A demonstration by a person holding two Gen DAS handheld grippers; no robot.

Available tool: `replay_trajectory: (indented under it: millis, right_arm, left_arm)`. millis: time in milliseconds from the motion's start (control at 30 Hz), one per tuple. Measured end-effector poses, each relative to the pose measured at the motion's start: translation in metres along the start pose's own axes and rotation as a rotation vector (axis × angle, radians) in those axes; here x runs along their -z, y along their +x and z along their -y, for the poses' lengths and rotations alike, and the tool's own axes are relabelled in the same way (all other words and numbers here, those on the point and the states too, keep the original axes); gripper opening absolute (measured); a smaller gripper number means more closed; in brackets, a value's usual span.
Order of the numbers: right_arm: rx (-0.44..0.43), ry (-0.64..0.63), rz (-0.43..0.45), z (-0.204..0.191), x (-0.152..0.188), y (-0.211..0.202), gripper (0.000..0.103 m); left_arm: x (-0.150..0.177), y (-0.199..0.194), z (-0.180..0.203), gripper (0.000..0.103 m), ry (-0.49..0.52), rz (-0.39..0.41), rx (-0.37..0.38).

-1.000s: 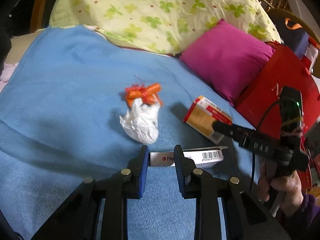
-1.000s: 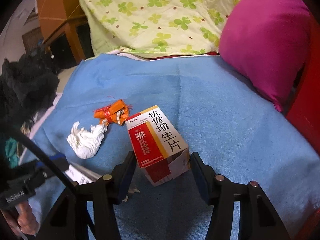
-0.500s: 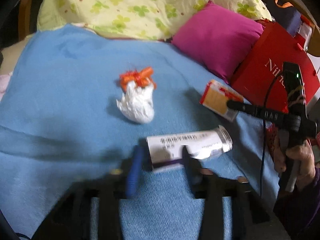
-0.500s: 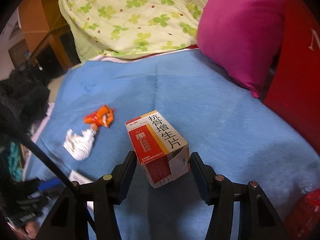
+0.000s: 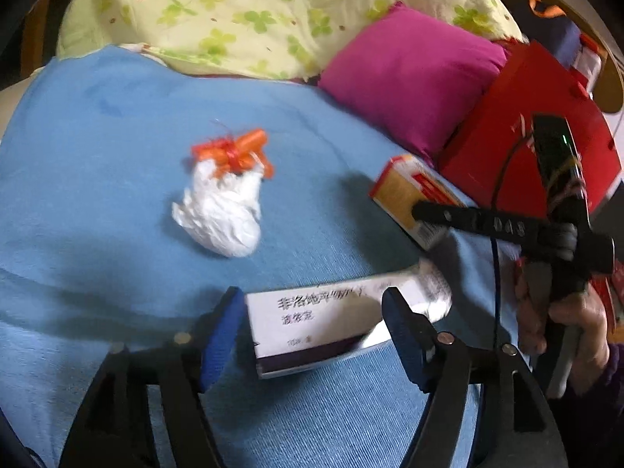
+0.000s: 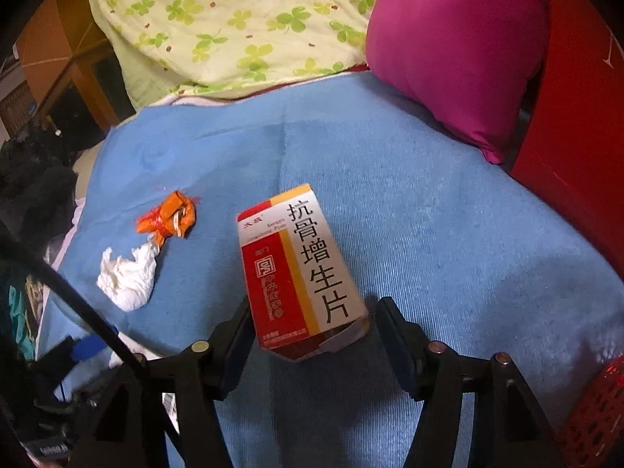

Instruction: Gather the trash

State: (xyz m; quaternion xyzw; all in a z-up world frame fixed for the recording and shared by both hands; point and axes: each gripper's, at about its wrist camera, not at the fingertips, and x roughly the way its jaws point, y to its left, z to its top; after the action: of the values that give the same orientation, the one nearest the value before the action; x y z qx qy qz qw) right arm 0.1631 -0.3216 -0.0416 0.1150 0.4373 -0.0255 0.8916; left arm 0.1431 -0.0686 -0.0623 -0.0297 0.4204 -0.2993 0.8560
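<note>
A white and purple medicine box (image 5: pixel 312 319) lies on the blue blanket (image 5: pixel 97 156) between the wide-open fingers of my left gripper (image 5: pixel 312 331); neither pad touches it. A red, yellow and white medicine box (image 6: pixel 300 273) lies between the open fingers of my right gripper (image 6: pixel 312 331), also untouched; it also shows in the left wrist view (image 5: pixel 413 199). A crumpled white tissue (image 5: pixel 222 210) and an orange wrapper (image 5: pixel 234 152) lie together further back on the blanket; the right wrist view shows the tissue (image 6: pixel 128 277) and the wrapper (image 6: pixel 167 218) at the left.
A magenta pillow (image 5: pixel 409 74) and a green clover-print quilt (image 5: pixel 253 7) lie at the back. A red paper bag (image 5: pixel 546 117) stands at the right. A red mesh basket (image 6: pixel 596 409) is at the lower right. Dark clothes (image 6: pixel 31 179) lie at the left.
My left gripper has opened wide and moved in around the white and purple box, which has turned. My right gripper has stayed open around the red box, a little closer.
</note>
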Motion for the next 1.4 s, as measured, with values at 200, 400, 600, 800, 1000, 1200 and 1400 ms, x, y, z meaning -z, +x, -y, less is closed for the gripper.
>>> replay_trajectory:
  millis: [200,400,600,800,1000,1200,1400]
  right_arm:
    - [-0.012,0.0,0.036,0.002,0.0,-0.001,0.065]
    - [-0.012,0.005,0.027,0.003,-0.001,-0.004,0.058]
    - [-0.014,0.016,0.028,0.004,-0.002,-0.004,0.058]
    - [-0.021,0.032,0.022,0.007,-0.003,-0.002,0.058]
    - [-0.036,0.052,0.034,0.013,-0.003,-0.008,0.058]
    - [-0.043,0.019,0.037,0.007,-0.002,-0.012,0.058]
    - [-0.04,0.01,0.028,0.007,-0.002,-0.013,0.058]
  left_arm:
    - [0.006,-0.004,0.008,0.035,0.043,-0.062,0.078]
    - [0.018,-0.011,0.025,0.039,0.176,-0.131,0.113]
    - [0.005,-0.02,0.029,0.071,0.173,-0.007,0.027]
    - [0.008,0.005,0.06,0.071,0.275,-0.025,0.014]
    - [0.013,0.012,0.063,0.062,0.306,-0.041,-0.009]
    - [0.01,0.012,0.059,0.06,0.269,-0.042,0.001]
    - [0.006,0.012,0.054,0.057,0.251,-0.053,-0.033]
